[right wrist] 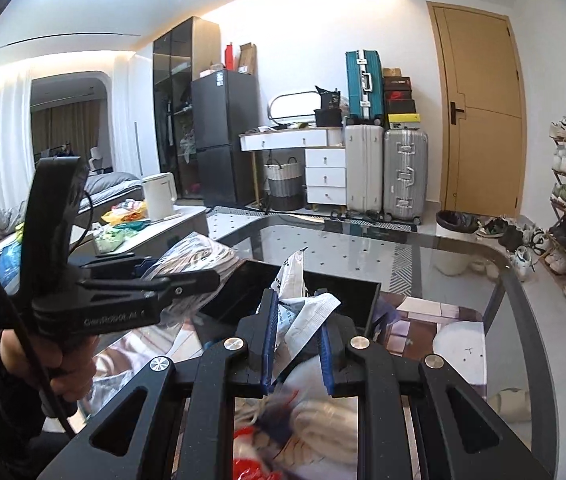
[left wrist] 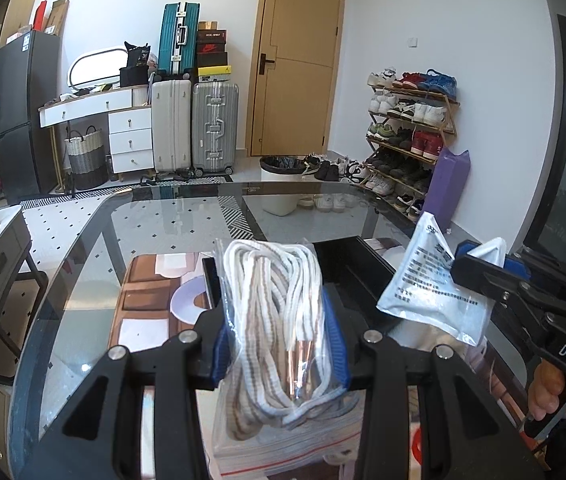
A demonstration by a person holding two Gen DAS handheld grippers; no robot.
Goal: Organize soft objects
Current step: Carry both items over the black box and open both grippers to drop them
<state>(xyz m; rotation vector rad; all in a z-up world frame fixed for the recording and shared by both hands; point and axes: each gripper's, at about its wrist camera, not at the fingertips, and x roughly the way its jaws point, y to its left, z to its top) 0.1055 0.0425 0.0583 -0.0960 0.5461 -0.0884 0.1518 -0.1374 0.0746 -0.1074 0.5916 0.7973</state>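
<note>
My left gripper [left wrist: 279, 344] is shut on a clear bag of white shoelaces [left wrist: 271, 280], held up over the glass table [left wrist: 163, 232]. Behind it on the table lies an open black box [left wrist: 347, 264]. To the right, my right gripper [left wrist: 471, 256] pinches a white printed packet [left wrist: 431, 292]. In the right wrist view the right gripper [right wrist: 297, 320] is shut on that packet [right wrist: 291, 276], just in front of the black box [right wrist: 347, 292]. The left gripper [right wrist: 183, 270] with its lace bag [right wrist: 199, 252] hangs to the left. A hand [right wrist: 71, 368] grips its handle.
More bagged soft items lie on the table beneath the grippers [right wrist: 315, 416], among them a zip bag [left wrist: 283, 448]. Beyond the table's far edge stand a white bin [left wrist: 279, 188] and a shoe rack [left wrist: 411, 136]. A side table with a white kettle [right wrist: 159, 196] is at left.
</note>
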